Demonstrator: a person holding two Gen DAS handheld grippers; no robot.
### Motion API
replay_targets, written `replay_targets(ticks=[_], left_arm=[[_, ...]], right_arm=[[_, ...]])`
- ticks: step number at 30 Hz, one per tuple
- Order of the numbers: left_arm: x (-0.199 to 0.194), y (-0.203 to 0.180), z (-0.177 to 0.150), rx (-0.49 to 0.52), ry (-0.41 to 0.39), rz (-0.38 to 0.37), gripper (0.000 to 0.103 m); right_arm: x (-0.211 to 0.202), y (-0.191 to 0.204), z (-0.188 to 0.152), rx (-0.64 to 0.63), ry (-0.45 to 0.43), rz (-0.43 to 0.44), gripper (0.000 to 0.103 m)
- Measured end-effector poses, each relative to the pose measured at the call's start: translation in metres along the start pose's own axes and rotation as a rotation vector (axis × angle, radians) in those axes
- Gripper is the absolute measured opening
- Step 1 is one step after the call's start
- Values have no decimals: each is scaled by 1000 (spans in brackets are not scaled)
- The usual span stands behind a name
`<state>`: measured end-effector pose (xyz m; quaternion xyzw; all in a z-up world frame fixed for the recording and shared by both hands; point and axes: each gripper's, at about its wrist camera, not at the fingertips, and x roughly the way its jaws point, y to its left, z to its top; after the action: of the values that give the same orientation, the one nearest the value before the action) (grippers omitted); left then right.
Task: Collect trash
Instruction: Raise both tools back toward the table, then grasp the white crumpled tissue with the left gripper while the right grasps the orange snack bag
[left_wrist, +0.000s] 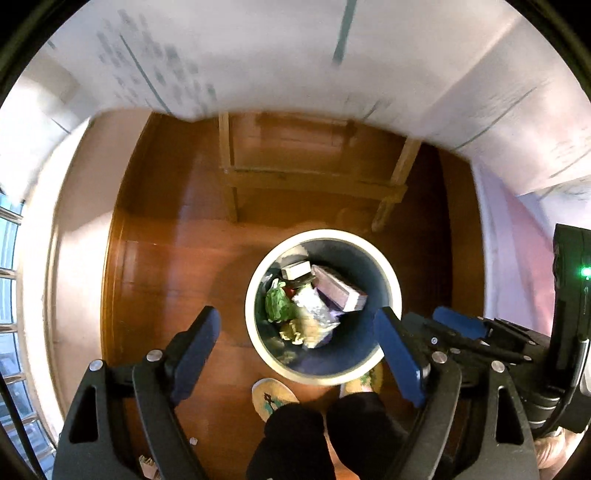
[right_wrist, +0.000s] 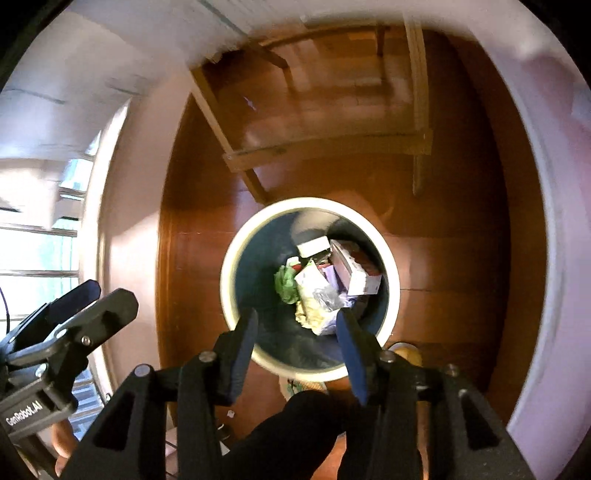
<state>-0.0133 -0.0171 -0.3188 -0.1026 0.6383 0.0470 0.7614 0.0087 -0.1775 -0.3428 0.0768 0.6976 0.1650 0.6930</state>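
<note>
1. In my left wrist view the bin (left_wrist: 258, 332) stands on the floor (left_wrist: 166, 258) just right of centre, low in the frame.
2. Inside it, a box (left_wrist: 341, 291) lies toward the upper right, a crumpled bag (left_wrist: 314, 310) in the middle, a leafy wad (left_wrist: 279, 302) to the left.
3. Above the bin sits a wooden frame (left_wrist: 314, 181), beneath the table edge (left_wrist: 258, 74) across the top.
4. My left gripper (left_wrist: 299, 350) straddles the bin's lower rim, nothing between its fingers.
5. In my right wrist view the right gripper (right_wrist: 297, 332) hangs over the bin's lower rim, also empty.
6. A slippered foot (left_wrist: 271, 397) lies just below the bin.
</note>
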Motion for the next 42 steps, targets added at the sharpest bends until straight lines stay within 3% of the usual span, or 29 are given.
replay_targets(ticks=[4,10,18,26,32,36,42], left_arm=[[-47,-10,0,35,1,-7,84],[-138,-13,9,35,-56,-41,84],[-259,-2,43,52,-199,-58,84],[-354,15,71,62,-365,-96,84],[-395,29,91,44,-451,-103,85],[-403,36,105,29,-487,-104,85],[-400,39,142,21,-517,-70,88]], right_arm=[[-40,18,-1,-19,14,-17,45],[-125,50,-1,-42,-37,-13,45],[-237,94,5,-83,-145,-6,45],[-323,131,18,-115,-321,-37,45],[-369,146,37,-127,-431,-58,46],[-383,159,58,-144,-482,-81,64],[-393,161,104,-161,-528,-116,67]])
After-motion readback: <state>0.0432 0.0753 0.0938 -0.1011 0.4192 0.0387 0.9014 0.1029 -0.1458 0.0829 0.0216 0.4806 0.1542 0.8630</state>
